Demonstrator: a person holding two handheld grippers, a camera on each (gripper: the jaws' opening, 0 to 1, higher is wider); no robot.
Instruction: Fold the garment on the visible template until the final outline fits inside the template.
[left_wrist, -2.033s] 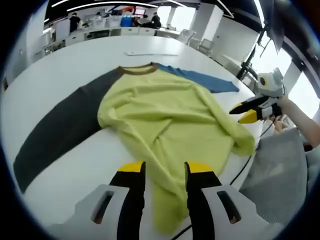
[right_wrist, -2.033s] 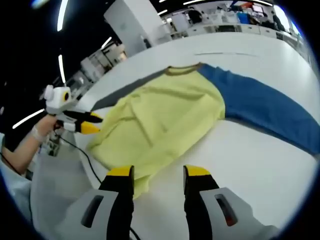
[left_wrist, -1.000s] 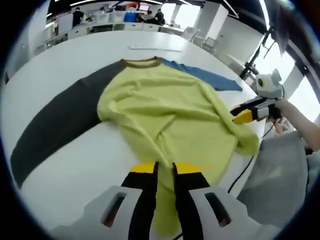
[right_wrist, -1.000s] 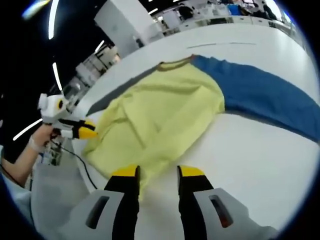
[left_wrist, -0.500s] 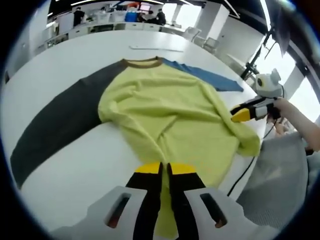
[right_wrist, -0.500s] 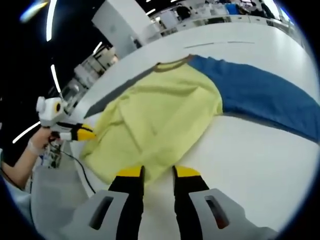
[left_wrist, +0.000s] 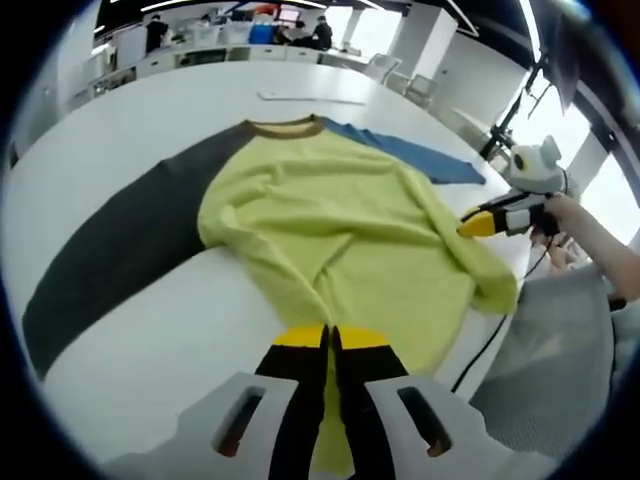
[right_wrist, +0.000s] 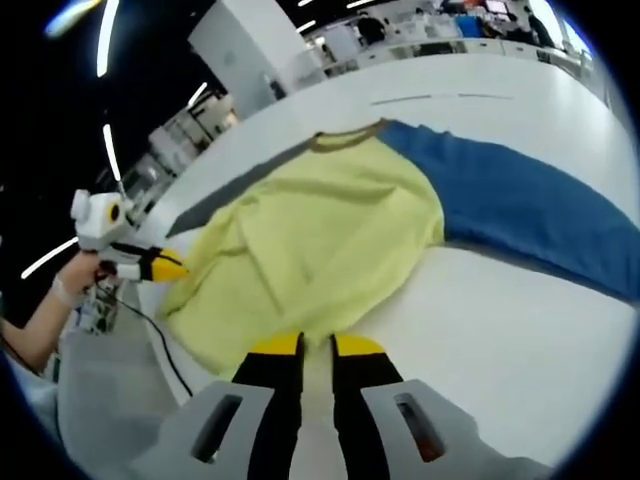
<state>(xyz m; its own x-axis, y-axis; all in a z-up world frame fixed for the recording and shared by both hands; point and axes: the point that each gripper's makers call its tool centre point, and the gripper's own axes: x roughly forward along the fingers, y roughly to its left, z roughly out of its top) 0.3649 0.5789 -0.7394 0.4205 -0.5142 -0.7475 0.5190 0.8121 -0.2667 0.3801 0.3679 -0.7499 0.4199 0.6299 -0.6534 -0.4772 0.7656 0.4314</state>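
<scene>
Left gripper view: left gripper (left_wrist: 331, 338) is seen at lower centre, jaws clamped on the hem of the yellow garment (left_wrist: 340, 230), which is spread across the white table (left_wrist: 130, 120); 1 dark sleeve (left_wrist: 110, 250) runs lower left, 1 blue sleeve (left_wrist: 410, 155) upper right.

Right gripper view: right gripper (right_wrist: 316, 347) is pinched on the garment's near edge at bottom centre.

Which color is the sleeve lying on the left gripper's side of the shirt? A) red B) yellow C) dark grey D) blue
C: in the left gripper view the dark grey sleeve runs out from the yellow shirt across the white table; the blue sleeve lies on the far side.
</scene>
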